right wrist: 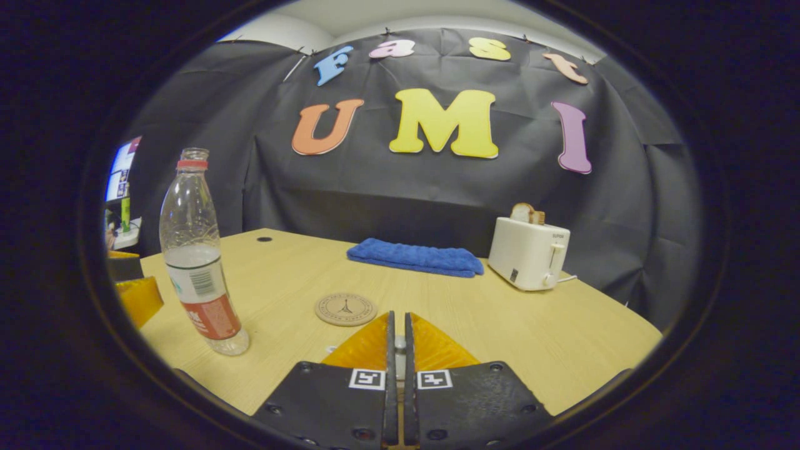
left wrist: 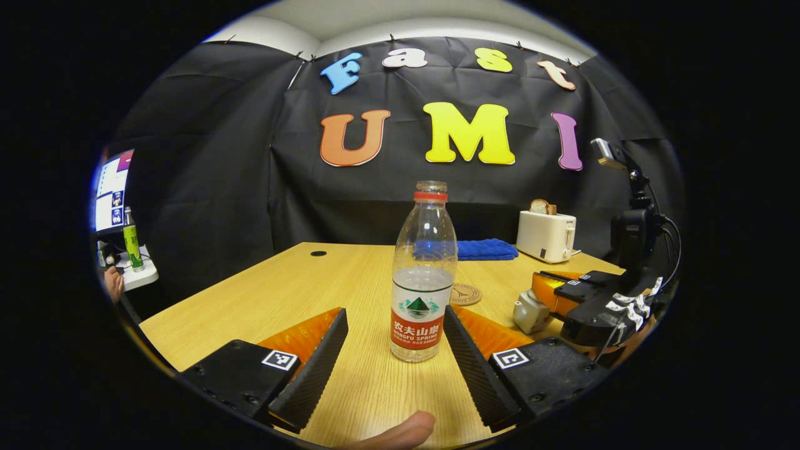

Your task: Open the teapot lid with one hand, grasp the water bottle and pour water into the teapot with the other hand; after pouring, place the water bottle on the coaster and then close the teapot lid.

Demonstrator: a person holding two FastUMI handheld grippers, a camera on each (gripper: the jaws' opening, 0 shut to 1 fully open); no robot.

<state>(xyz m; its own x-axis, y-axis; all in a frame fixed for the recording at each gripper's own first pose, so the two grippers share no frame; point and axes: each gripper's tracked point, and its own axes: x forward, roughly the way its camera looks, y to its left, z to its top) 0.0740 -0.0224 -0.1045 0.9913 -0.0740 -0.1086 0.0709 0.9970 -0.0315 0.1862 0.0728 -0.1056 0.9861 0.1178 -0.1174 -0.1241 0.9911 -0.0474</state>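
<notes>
From my left gripper (left wrist: 392, 325) I see its fingers spread wide with the water bottle (left wrist: 423, 275) standing upright between them, touching neither. The bottle is uncapped and about half full, on the wooden table (left wrist: 262, 300). Just behind it lies the round coaster (left wrist: 465, 294). My right gripper (right wrist: 397, 340) has its fingers drawn almost together on a small pale knob, the teapot lid (right wrist: 399, 342) (mostly hidden, so I can't tell how firmly). In the left gripper view that gripper sits at the pale teapot (left wrist: 530, 311). A blue cloth (right wrist: 415, 257) and a toaster (right wrist: 529, 253) sit near the back wall.
</notes>
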